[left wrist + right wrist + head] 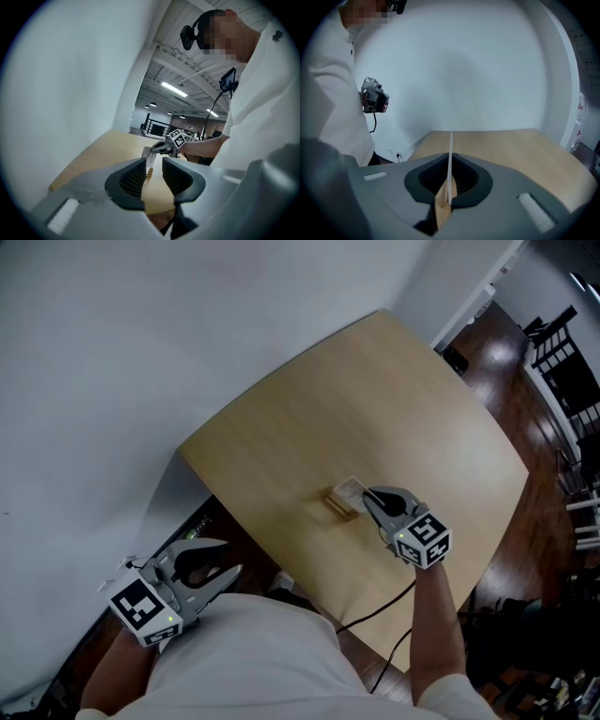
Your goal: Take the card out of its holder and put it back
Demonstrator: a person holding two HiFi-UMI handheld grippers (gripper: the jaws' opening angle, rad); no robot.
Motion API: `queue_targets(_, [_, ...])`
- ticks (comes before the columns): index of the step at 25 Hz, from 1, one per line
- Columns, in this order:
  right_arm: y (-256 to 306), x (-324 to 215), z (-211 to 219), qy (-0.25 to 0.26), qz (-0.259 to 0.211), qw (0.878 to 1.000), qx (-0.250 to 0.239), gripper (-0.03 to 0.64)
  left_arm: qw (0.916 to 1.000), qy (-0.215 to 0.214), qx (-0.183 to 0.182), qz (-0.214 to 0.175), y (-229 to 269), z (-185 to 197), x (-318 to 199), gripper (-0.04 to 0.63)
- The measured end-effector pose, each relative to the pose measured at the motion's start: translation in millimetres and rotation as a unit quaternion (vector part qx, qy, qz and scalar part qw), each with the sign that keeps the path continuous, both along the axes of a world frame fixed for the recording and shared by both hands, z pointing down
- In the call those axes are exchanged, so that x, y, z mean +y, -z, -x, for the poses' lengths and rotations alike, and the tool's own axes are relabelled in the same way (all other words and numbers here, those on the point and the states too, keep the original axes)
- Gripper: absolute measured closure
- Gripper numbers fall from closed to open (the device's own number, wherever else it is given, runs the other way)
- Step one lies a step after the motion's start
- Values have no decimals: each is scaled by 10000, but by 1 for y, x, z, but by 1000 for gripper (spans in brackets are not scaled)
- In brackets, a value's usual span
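A white card [350,489] stands upright on the light wooden table [281,437], its lower edge at a small wooden holder [339,506]. My right gripper [367,495] is shut on the card from the right. In the right gripper view the card [450,154] shows edge-on between the closed pads, with the wooden holder [442,208] just below it. My left gripper [234,556] hangs open off the table's near-left edge, holding nothing. The left gripper view looks between the open left gripper [153,176] at the distant card [149,154] and the right gripper [161,148].
A white wall [112,352] runs along the table's far-left side. Dark wood floor [525,549] with a black cable [389,662] lies to the right, with chairs [567,381] beyond. The person's white shirt [253,662] fills the bottom of the head view.
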State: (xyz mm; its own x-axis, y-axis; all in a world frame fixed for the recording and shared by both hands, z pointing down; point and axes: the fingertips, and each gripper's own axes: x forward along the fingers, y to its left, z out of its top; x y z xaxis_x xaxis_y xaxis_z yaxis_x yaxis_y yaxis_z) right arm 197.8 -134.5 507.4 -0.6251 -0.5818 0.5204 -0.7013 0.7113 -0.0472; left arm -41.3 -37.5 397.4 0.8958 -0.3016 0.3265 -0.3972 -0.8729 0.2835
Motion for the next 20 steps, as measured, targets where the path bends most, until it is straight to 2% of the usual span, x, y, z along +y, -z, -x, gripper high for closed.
queue_targets(8, [-9,-2,-2,91,40,9999,29,595,10000,-93,6,10,-4,-8,-3,479])
queue_targets(20, [-52,-5,0,241,346,9991,-95,595,9999,31,-114,103,-8,-9,-1,480])
